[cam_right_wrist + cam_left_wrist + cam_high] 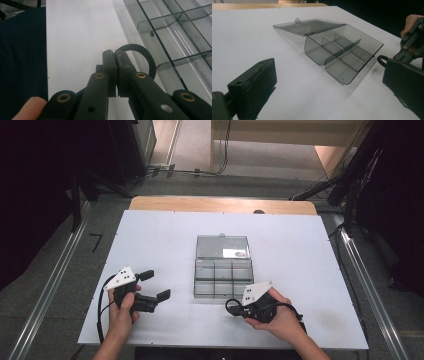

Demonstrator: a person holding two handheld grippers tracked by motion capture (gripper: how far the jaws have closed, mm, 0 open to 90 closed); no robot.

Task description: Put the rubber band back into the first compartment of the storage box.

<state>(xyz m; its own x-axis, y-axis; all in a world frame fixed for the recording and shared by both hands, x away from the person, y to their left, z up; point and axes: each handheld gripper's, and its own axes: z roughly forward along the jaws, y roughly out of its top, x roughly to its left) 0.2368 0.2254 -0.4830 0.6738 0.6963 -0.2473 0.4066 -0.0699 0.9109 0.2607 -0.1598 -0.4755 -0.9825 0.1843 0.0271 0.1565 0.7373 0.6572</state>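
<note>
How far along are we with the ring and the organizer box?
Done: the clear box lies open, lid folded back, compartments bare. In hand: the right gripper is shut on the black ring beside the box. Left: dropping it in. The left gripper waits open.

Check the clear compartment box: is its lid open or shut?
Open: the lid lies flat behind the box, compartments exposed and empty.

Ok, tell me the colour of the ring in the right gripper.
Black ring, clearest in the right gripper view.
</note>
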